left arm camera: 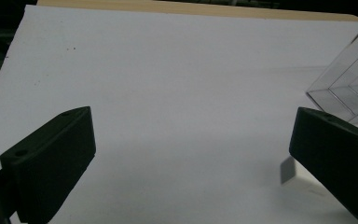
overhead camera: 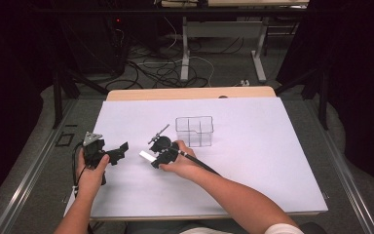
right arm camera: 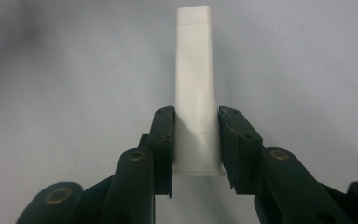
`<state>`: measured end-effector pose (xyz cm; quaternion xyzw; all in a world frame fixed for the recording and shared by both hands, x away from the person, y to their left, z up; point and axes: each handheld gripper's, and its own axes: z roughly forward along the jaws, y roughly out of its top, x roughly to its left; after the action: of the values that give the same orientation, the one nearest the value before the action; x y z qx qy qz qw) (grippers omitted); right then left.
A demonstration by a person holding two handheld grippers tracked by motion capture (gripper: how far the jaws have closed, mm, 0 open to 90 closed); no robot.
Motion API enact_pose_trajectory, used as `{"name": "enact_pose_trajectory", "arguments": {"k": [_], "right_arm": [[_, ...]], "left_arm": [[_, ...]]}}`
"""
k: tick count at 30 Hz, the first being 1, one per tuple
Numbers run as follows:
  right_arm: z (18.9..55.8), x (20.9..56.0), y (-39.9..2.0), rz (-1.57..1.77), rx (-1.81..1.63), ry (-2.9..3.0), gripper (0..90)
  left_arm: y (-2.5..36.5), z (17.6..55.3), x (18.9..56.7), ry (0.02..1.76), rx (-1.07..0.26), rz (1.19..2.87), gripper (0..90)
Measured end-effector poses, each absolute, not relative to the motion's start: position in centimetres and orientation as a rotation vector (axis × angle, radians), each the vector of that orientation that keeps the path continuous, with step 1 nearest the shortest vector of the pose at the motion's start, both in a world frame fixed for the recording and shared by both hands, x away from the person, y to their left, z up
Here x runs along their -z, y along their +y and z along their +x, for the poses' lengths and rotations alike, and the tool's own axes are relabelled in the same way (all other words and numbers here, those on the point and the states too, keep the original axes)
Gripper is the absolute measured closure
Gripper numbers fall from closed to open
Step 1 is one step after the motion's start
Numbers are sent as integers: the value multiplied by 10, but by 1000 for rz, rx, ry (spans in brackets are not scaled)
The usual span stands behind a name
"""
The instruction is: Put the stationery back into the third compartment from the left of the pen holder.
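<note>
A long white block (right arm camera: 194, 79) stands out between the jaws of my right gripper (right arm camera: 196, 140), whose pads press on its sides. From above, the white block (overhead camera: 147, 156) sticks out leftward from the right gripper (overhead camera: 157, 157), just above the white table sheet (overhead camera: 253, 161). A clear plastic box (overhead camera: 195, 130) with dividers sits right behind that hand. My left gripper (overhead camera: 119, 151) rests at the sheet's left edge, open, jaws wide apart and pointing right with nothing between them. Its own view shows the left gripper (left arm camera: 193, 154) over bare sheet, with the clear box (left arm camera: 349, 79) at the right.
The white sheet covers a wooden table whose far edge (overhead camera: 190, 92) shows behind it. Beyond lie dark floor, cables (overhead camera: 160, 68) and table legs. A metal rail (overhead camera: 34, 170) runs along the table's left side.
</note>
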<state>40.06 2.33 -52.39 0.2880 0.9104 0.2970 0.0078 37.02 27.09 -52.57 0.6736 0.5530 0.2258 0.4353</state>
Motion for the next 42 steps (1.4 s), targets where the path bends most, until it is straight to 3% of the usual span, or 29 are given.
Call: {"name": "enact_pose_trajectory", "arguments": {"k": [21, 36, 42], "right_arm": [[366, 503, -67, 481, -813, 2646, 672], [339, 499, -94, -144, -471, 2387, 671], [333, 501, -104, -309, -379, 2322, 671]], "left_arm": [[251, 366, 524, 1328, -537, 1746, 2], [229, 363, 520, 1223, -405, 1824, 2], [211, 361, 516, 1133, -365, 1957, 2]]}}
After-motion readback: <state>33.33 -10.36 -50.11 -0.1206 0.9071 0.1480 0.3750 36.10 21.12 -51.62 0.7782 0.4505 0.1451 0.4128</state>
